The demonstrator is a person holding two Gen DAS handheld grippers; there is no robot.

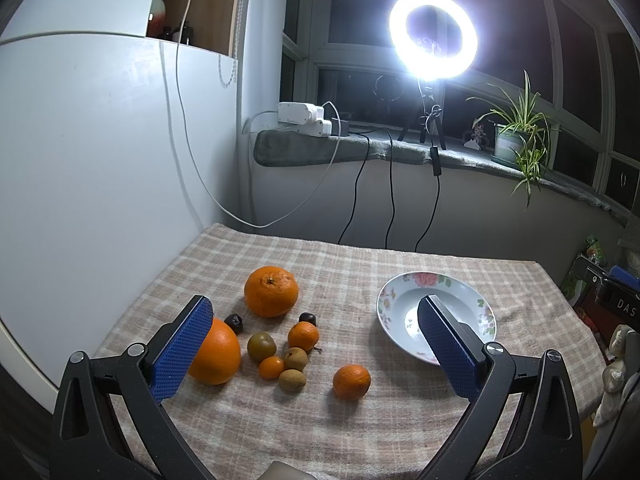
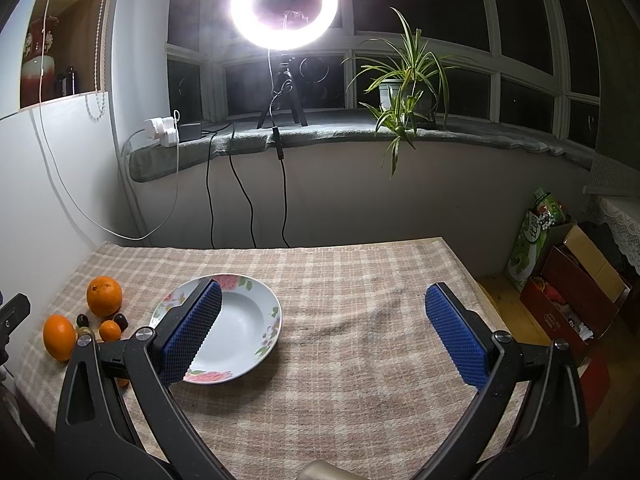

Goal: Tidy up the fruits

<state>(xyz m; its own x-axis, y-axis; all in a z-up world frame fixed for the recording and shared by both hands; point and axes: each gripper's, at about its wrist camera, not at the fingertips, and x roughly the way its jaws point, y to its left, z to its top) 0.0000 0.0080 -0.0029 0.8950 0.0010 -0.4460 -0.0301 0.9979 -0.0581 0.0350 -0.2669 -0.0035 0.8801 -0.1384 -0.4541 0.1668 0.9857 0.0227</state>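
A floral-rimmed white plate [image 1: 400, 286] [image 2: 240, 324] lies bare on the checked cloth. Left of it sits a cluster of fruit: a big orange [image 1: 271, 291] [image 2: 104, 295], a second big orange [image 1: 218, 354] [image 2: 59, 337] partly behind my left blue pad, small tangerines [image 1: 303, 335] [image 1: 271, 367] [image 1: 351, 381], brownish round fruits [image 1: 261, 346] [image 1: 295, 358] [image 1: 292, 380] and two dark chestnuts [image 1: 234, 323] [image 1: 307, 318]. My left gripper [image 1: 316, 320] hangs open above the cluster, holding nothing. My right gripper [image 2: 322, 300] is open over the cloth right of the plate, also holding nothing.
A white wall panel [image 1: 100, 160] borders the table's left side. Behind the table, cables hang from a sill carrying a ring light [image 1: 433, 36], a power strip [image 1: 304, 118] and a potted plant [image 1: 516, 136]. Boxes and bags [image 2: 568, 280] stand on the floor at the right.
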